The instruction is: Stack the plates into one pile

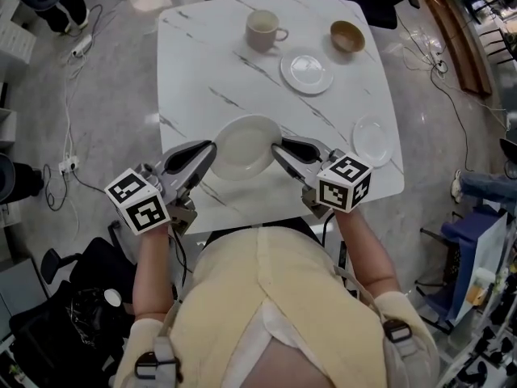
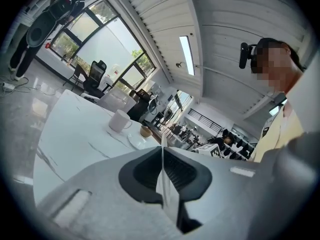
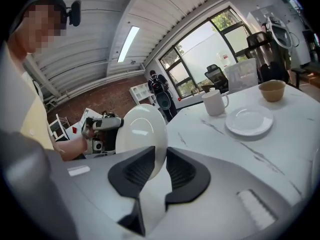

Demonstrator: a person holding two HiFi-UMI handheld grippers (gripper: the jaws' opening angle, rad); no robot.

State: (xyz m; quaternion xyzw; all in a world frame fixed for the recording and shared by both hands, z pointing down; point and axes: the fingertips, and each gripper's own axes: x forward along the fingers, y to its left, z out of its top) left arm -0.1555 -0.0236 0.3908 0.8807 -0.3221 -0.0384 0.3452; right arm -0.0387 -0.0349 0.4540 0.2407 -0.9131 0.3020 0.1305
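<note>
In the head view I have the big plate [image 1: 245, 146] held above the near edge of the counter [image 1: 202, 63], between my two tools. The left hand-held gripper [image 1: 208, 150] bites its left rim, and the right hand-held gripper [image 1: 279, 148] takes the opposite rim. Beyond the right hand-held gripper lies a second plate [image 1: 307, 73], and just off to its right sits a small plate [image 1: 372, 140]. A mug [image 1: 263, 31] and a brown bowl [image 1: 347, 36] stand farther out still, well apart from both tools.

In the left gripper view my jaws are pressed together on the plate's thin rim, which I see edge-on running down between the pads. The mug, bowl and second plate lie ahead and to the left.

In the right gripper view the plate stands tilted between my jaws, its white face showing above them. The pads are closed onto its rim. The second plate, mug and bowl sit ahead to the right.
</note>
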